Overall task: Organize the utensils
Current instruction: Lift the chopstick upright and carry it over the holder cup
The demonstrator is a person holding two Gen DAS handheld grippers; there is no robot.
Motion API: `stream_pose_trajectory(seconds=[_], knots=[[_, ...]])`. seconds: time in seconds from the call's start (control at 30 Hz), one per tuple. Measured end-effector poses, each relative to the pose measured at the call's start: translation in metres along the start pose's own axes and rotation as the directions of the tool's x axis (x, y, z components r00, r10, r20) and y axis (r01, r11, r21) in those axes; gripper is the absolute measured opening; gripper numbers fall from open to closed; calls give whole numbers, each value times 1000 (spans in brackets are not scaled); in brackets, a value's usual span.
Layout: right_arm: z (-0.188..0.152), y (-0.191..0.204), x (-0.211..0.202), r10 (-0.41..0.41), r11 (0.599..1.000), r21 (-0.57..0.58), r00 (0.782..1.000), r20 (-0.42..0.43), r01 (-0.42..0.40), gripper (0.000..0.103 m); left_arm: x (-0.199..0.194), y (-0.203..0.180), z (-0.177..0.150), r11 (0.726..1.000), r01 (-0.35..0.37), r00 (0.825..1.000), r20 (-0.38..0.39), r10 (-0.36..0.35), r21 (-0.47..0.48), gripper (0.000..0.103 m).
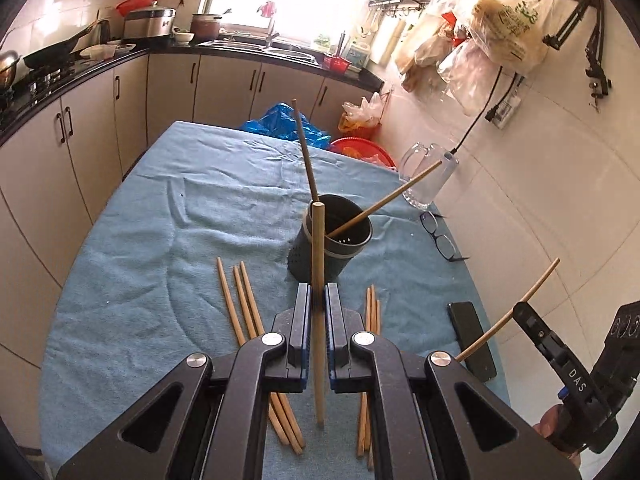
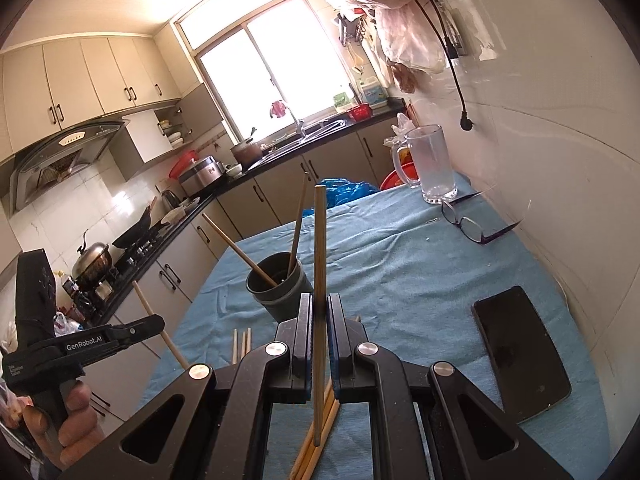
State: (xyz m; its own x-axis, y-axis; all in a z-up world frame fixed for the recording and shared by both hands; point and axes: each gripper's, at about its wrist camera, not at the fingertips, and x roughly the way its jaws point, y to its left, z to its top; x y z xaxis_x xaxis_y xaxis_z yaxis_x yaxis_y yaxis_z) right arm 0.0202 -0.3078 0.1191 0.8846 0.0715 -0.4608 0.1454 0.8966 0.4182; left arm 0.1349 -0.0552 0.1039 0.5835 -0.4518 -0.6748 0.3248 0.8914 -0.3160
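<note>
Two chopsticks already lean in the dark holder mid-bench, and two more are on the way: the left claw grips one chopstick upright just before the holder, and the right claw pinches another beside it. By my count, three loose chopsticks lie left of the holder and about three right, so the job looks under halfway.

A table is covered by a blue cloth; a dark holder, loose chopsticks, a glass mug, spectacles and a phone are laid on it.
</note>
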Motion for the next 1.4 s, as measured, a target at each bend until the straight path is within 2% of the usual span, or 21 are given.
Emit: stream_pose_trajectory(seconds=[1.0,1.4], knots=[[6,1,-3,19,1000,20,1000,13,-19,7,-17,-4,4,1000,15,1000,27,-15,0,6],[20,-1,3,43,998,45,999,9,-44,7,-27,-7,20,1000,16,999,44,-16,6,6]])
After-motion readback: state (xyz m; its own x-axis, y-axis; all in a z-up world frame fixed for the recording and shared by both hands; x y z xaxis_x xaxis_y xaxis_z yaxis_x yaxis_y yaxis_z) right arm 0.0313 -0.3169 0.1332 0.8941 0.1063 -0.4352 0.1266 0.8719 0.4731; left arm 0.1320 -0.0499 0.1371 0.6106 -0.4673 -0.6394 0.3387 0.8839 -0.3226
